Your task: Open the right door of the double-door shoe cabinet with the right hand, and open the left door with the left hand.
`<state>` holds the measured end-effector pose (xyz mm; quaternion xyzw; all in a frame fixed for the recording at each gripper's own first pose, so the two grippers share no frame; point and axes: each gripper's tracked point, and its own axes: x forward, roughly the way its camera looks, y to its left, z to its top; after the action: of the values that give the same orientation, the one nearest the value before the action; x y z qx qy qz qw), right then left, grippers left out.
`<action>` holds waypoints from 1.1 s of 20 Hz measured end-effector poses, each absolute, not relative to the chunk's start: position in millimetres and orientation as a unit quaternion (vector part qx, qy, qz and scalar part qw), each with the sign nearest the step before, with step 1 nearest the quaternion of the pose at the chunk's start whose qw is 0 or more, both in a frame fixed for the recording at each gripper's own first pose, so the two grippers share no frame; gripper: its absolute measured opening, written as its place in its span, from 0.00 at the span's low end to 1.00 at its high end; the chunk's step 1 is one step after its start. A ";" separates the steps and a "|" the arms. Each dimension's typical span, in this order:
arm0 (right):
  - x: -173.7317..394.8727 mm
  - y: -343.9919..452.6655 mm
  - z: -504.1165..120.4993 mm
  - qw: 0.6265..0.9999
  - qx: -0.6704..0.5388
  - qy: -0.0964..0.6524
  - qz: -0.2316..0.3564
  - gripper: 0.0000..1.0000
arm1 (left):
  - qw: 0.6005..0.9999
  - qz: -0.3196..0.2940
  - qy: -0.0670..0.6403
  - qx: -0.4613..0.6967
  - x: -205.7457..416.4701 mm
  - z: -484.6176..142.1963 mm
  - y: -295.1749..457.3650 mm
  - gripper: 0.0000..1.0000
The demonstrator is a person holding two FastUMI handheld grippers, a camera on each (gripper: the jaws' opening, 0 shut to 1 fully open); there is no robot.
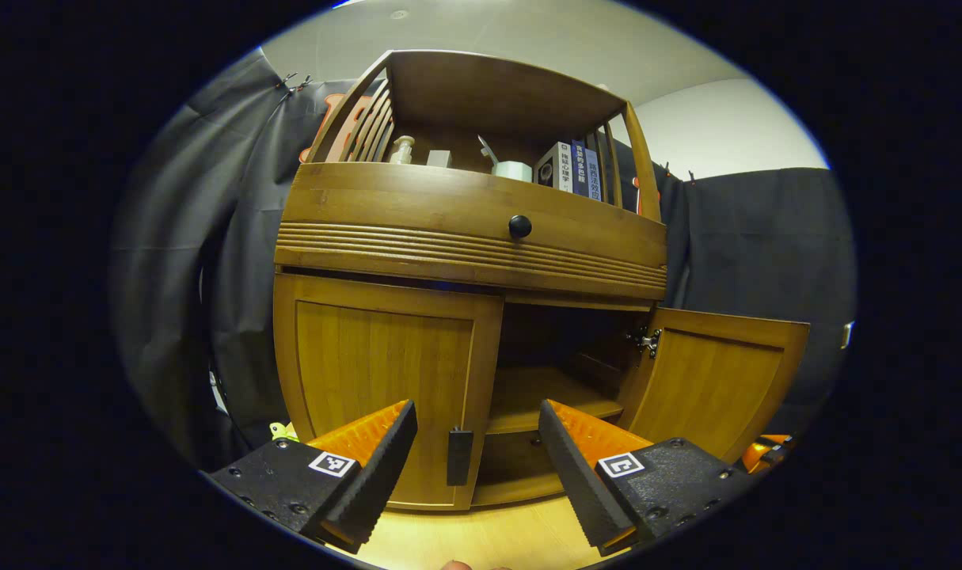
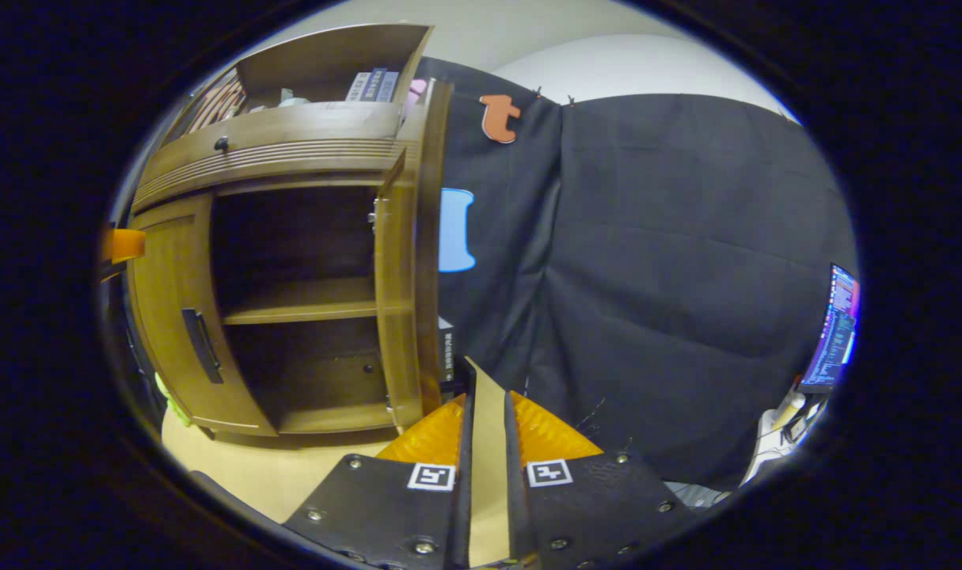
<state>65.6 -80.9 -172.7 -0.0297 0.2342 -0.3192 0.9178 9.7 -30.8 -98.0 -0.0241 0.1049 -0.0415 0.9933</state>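
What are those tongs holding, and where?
The right tongs clamp the open right door by its free edge. The left tongs hold nothing, open before the left door's handle.

Black cloth [image 2: 686,277] hangs all around as the booth's wall, with folds in it. Above the cloth, a plain white wall [image 1: 726,131] and a pale ceiling [image 1: 528,39] show, lit softly. The floor [image 1: 481,534] is light wood. Far off on the right, a bright screen [image 2: 837,324] glows above some small things.

Left gripper [image 1: 478,435], right gripper [image 2: 487,412] — black screwed plates, square markers
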 end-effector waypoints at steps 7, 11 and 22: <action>60.1 -80.7 -127.6 0.924 -0.006 0.187 -0.334 0.19 | 0.993 -0.041 0.114 -0.015 19.7 -110.4 -25.9 0.92; 76.6 -69.2 -75.7 0.936 -0.015 0.135 -0.326 0.19 | 0.992 -0.037 0.123 0.002 30.7 -125.1 -17.2 0.92; 76.8 -50.8 4.3 0.941 -0.073 0.059 -0.326 0.22 | 0.976 -0.043 0.212 -0.001 59.9 -216.2 -14.5 0.95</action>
<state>76.8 -50.8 4.3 -0.0733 0.0588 -0.3259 0.9407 59.9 -14.5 -216.2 -0.0015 0.2122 -0.0430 0.9763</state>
